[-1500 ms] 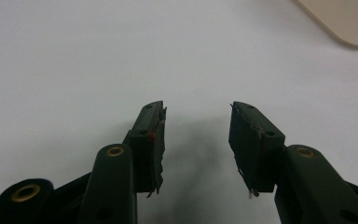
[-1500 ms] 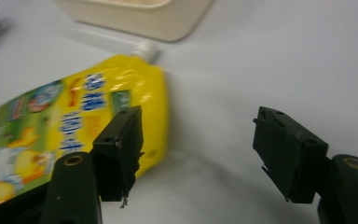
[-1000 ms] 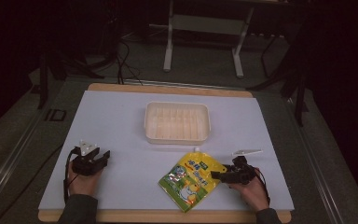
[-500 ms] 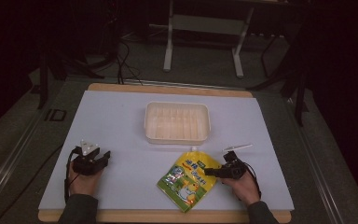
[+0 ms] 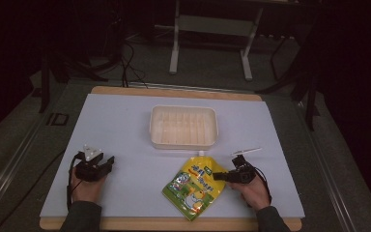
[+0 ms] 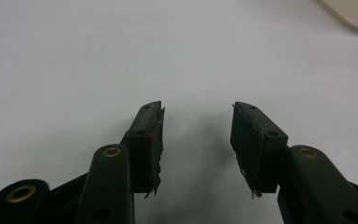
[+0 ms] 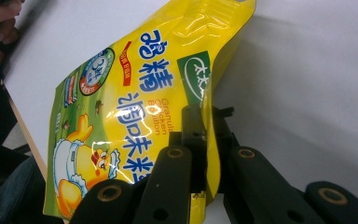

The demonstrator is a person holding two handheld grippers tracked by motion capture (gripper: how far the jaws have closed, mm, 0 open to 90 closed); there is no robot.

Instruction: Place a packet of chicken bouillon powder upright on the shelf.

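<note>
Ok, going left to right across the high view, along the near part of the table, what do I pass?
Left gripper, open over bare mat → yellow pouch lying on the mat → right gripper, its jaws just closed on the pouch's right edge → person's right hand.

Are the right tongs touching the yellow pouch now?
Touching. In the right gripper view, the right tongs have just been closing and now pinch the edge of the yellow pouch between them.
</note>
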